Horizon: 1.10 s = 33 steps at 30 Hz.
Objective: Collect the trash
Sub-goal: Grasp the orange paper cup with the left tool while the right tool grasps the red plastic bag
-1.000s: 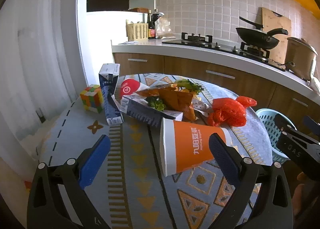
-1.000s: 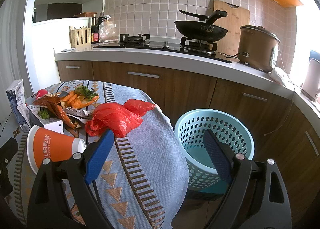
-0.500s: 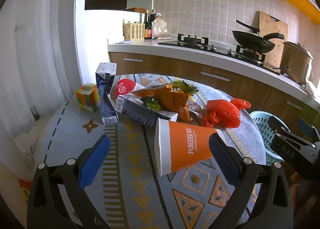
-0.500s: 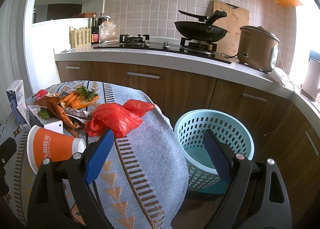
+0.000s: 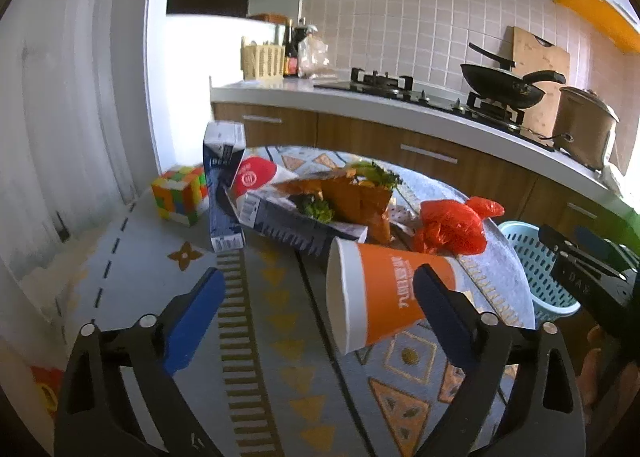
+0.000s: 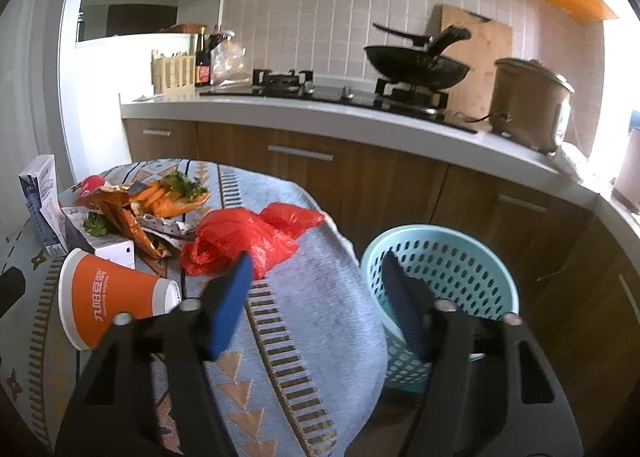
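The desk (image 5: 132,265) is round, draped in a grey-blue cloth with orange triangles and dashed bands. Off its right edge, down on the floor, stands a pale blue perforated basket (image 6: 448,269). The trash sits in a loose heap toward the far edge of the desk. Largest is a flattened dark blue and white carton (image 5: 296,225) with vegetable scraps (image 5: 320,209) and a torn orange-brown wrapper (image 5: 356,197) lying on it. Beside it, nearer the left edge, a tall blue and white box (image 5: 222,185) stands upright, with a colour cube (image 5: 180,193) just to its left. An orange paper cup (image 5: 384,305) with a white rim lies on its side nearer the middle, its mouth turned toward the left edge. A crumpled red plastic bag (image 6: 244,241) rests near the right edge, just behind the cup.

The left tool (image 5: 316,305) is spread wide, low over the desk; the cup lies between its fingers, and whether the right pad touches it cannot be told. The right tool (image 6: 316,293) is also released, holding nothing, above the desk's right edge, its left blue pad (image 6: 230,305) in front of the red bag.
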Available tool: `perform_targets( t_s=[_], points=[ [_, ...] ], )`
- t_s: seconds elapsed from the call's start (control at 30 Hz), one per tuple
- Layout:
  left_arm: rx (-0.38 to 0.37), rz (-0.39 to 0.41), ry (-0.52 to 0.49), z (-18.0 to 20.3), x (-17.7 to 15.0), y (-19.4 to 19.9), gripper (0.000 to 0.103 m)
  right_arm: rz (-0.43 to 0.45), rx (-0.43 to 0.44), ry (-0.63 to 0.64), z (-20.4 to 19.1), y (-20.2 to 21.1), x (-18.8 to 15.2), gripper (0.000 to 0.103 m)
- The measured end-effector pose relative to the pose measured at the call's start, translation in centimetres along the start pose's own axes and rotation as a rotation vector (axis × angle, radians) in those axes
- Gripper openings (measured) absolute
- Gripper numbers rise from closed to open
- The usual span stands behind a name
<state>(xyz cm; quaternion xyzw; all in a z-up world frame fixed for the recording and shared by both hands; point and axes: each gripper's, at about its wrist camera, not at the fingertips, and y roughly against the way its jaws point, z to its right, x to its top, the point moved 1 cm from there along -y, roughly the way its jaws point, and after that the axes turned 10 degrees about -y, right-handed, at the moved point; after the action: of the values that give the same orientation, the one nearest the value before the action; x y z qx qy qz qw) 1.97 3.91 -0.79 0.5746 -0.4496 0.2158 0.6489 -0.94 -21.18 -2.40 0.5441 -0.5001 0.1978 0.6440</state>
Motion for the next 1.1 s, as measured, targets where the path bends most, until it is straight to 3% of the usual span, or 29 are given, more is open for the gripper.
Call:
perform_targets(
  t_s=[0.03,0.1,0.2,0.57,0.63,0.77,0.83,1.1],
  points=[
    [-0.017,-0.007,0.01,-0.4,-0.1,-0.3,0.088,-0.012,0.004,0.007,-0.1,-0.4,0.0,0.04],
    [-0.086,-0.037,0.032,-1.2,0.0,-1.4,0.085,-0.029,0.017,0.012,-0.3,-1.1,0.0,0.035],
    [-0.141,-0.083,0.029,-1.1,0.1,-3.1,0.078,-0.046,0.041,0.011,-0.2,-2.2,0.3,0.035],
    [-0.322,-0.184,0.054,0.6,-0.1,-8.5,0.069,-0.16,0.194,0.052,-0.8,-7.0,1.9,0.036],
    [-0.344,-0.2,0.059,0.9,-0.2,-9.1,0.066,-0.173,0.222,0.068,-1.1,-7.6,2.0,0.046],
    [-0.404,-0.227,0.077,1.6,-0.4,-10.2,0.056,-0.2,0.267,0.09,-1.9,-9.4,2.4,0.054],
    [-0.426,-0.227,0.082,1.8,-0.4,-10.2,0.05,-0.219,0.295,0.099,-2.4,-10.5,2.6,0.064],
    [-0.468,-0.206,0.063,3.2,-0.1,-8.6,0.027,-0.311,0.405,0.143,-3.7,-13.6,2.2,0.075]
  ],
)
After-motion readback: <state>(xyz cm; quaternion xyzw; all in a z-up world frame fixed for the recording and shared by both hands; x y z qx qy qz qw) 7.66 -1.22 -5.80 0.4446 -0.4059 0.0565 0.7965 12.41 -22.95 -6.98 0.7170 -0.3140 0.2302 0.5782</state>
